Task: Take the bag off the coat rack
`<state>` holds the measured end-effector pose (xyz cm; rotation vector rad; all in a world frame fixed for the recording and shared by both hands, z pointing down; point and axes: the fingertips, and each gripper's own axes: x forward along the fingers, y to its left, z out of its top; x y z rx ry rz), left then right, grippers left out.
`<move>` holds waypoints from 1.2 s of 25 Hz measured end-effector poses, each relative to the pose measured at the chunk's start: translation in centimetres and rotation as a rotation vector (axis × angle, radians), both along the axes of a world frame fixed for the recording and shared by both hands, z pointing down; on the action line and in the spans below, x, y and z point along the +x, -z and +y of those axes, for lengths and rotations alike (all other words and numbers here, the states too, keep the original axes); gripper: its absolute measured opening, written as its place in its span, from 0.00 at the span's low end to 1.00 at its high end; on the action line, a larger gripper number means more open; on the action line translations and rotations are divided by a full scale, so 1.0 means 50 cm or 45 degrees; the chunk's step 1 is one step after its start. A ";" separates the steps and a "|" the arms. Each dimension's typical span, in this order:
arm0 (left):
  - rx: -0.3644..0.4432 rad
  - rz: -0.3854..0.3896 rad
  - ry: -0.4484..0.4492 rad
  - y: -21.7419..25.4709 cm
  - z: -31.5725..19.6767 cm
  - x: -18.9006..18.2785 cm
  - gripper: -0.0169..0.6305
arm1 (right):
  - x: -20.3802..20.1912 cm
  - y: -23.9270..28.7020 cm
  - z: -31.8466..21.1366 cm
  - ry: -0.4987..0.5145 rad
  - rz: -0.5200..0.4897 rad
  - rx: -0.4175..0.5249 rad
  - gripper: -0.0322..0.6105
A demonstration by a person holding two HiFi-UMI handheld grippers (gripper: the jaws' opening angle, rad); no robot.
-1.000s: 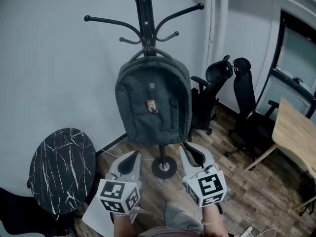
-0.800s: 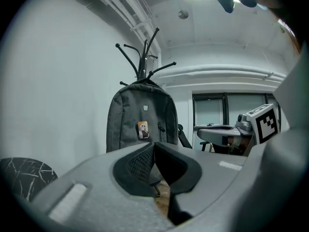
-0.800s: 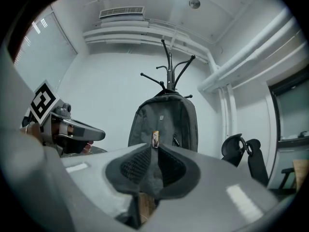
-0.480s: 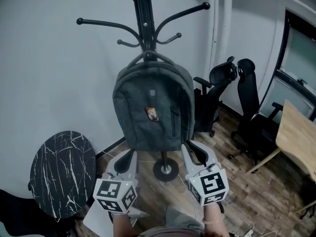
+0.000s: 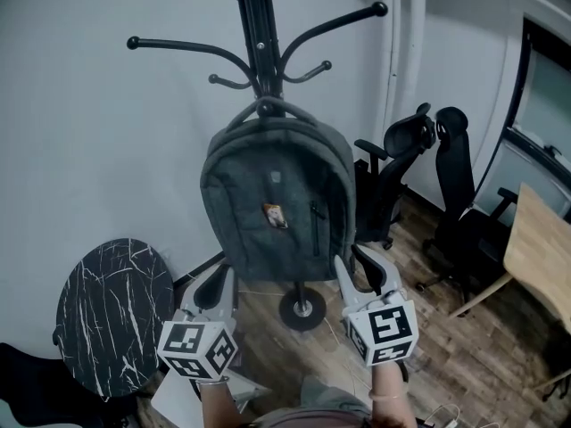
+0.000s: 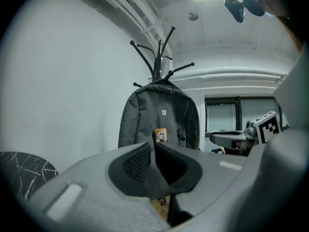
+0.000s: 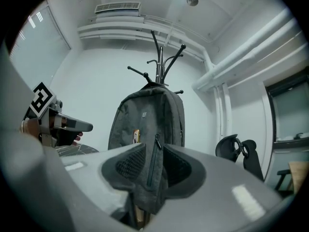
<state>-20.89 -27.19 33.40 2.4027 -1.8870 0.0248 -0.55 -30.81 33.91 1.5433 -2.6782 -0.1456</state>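
The bag (image 5: 272,194) is hanging by its top loop (image 5: 268,105) on the rack (image 5: 259,34), looking soft and saggy (probably light), so the loop is offering the surest hold. The left gripper (image 5: 221,279) is sitting clenched and empty. The right gripper (image 5: 355,261) jaws have just been opening, with bag fabric showing in the gap, unpinched.

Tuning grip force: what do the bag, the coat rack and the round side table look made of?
Bag: grey woven fabric, matte; heathered weave, sewn seams and a zip pocket show.
Coat rack: probably metal with black semi-gloss paint; thin curved arms catch highlights, and there are screws in the pole.
Round table top: black with white veins, either marble or a marble-look laminate; can't tell which.
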 end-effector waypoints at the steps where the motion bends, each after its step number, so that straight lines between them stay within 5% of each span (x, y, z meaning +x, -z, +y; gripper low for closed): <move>1: 0.001 0.004 0.009 0.000 -0.005 -0.004 0.06 | 0.003 -0.002 -0.007 -0.004 0.004 -0.005 0.24; 3: -0.006 0.013 0.020 -0.003 -0.017 -0.011 0.15 | 0.008 -0.008 -0.022 -0.014 0.010 -0.016 0.24; 10: -0.056 0.020 0.069 -0.024 -0.066 -0.039 0.23 | 0.024 -0.021 -0.075 -0.052 0.018 -0.043 0.29; 30: -0.188 0.003 0.143 -0.088 -0.209 -0.103 0.30 | 0.013 -0.082 -0.192 -0.056 -0.023 -0.136 0.39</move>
